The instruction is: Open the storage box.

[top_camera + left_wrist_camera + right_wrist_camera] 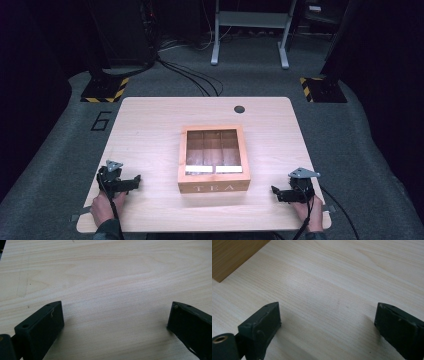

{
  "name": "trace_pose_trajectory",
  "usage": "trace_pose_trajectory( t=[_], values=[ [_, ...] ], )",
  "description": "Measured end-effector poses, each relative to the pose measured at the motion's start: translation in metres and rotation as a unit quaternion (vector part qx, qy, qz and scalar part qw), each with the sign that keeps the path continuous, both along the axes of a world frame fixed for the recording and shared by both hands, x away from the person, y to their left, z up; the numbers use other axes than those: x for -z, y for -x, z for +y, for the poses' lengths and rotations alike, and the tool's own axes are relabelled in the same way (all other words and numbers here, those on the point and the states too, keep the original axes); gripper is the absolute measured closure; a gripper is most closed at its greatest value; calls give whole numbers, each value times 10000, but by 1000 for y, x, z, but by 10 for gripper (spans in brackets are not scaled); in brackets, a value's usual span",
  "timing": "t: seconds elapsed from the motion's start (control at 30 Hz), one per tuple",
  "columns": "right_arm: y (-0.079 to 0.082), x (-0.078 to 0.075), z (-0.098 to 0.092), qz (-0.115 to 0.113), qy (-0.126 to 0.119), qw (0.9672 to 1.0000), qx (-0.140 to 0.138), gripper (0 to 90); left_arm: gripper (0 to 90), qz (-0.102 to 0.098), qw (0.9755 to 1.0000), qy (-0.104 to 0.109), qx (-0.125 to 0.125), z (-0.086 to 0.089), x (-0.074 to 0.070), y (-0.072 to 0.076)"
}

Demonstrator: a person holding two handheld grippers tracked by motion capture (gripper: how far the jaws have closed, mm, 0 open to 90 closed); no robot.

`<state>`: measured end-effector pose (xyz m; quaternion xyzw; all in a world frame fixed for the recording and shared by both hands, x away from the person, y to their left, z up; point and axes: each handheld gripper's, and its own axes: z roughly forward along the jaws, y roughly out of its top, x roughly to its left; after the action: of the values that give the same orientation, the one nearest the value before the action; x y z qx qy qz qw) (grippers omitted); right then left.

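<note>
Tea box [214, 159] sits shut between both tongs, left [134, 179] and right [275, 191], each wide open, empty; approach its lid squarely.

From my seat the tabletop [150, 125] is lit bright from overhead while the room around it goes nearly black. High view is soft and low-res. Both gripper views look sharper, with soft shadows beside the jaws.

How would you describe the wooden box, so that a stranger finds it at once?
Look at the pale wooden table. Near its middle stands a darker wooden box with a clear window in its lid. The word TEA on its front side sets it apart.
</note>
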<state>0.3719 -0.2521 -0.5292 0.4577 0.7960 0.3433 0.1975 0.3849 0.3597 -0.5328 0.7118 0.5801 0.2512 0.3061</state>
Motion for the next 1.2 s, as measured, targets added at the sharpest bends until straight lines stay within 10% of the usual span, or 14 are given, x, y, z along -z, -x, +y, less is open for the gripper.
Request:
trace_pose_trajectory(
  t=[0.6,1.2],
  values=[
    [1,-5,5,122,-159,9997,-148,0,3,21,10000,7,-7,0,0,0],
    [5,-40,70,-341,-711,9890,-1250,0,3,40,10000,5,-5,0,0,0]
  ],
)
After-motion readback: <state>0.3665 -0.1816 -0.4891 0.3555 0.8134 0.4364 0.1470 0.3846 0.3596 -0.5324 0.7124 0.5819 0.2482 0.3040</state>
